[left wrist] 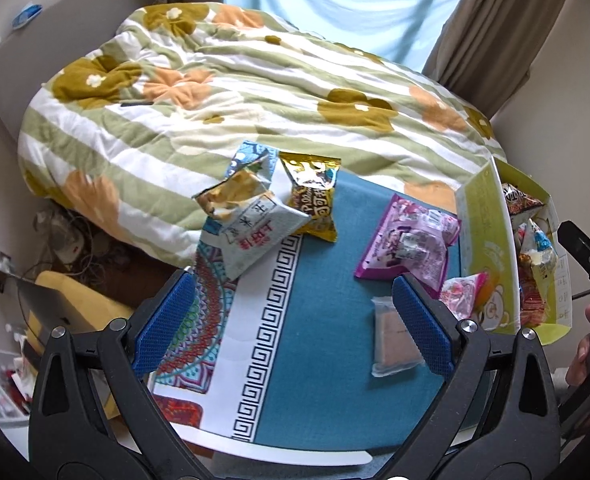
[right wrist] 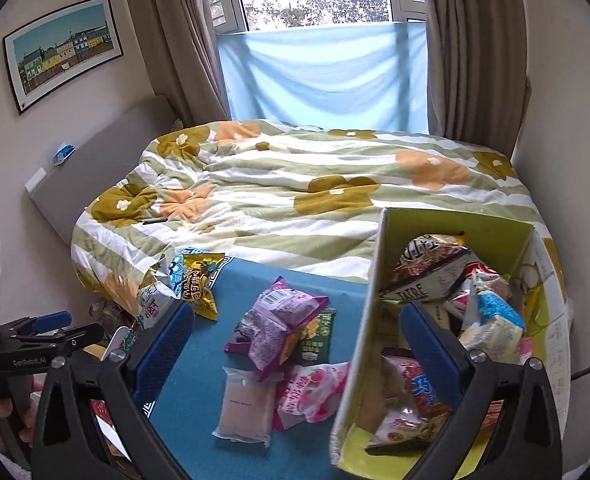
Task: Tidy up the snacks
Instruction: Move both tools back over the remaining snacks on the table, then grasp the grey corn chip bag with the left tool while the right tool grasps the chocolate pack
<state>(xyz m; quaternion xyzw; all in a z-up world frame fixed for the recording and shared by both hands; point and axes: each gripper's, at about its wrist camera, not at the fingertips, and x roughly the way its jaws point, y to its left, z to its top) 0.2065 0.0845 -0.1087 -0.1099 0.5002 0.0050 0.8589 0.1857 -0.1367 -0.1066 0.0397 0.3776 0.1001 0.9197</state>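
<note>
The left gripper (left wrist: 293, 320) hangs over the desk (left wrist: 319, 400) with its fingers (left wrist: 163, 320) apart and empty. The right gripper (right wrist: 295, 344) also has its fingers (right wrist: 435, 344) apart and empty, 1 on each side of the left wall of the yellow-green box (right wrist: 361, 320). Several snack packets lie inside this box. Left of the box, on the blue cloth, lie a purple packet (right wrist: 279, 320), a pink packet (right wrist: 315, 394) and a clear beige packet (right wrist: 247, 408). Further left of the box, at the desk's edge beside the bed (right wrist: 295, 184), lie a yellow packet (right wrist: 201, 284) and a grey-white packet (left wrist: 255, 232).
</note>
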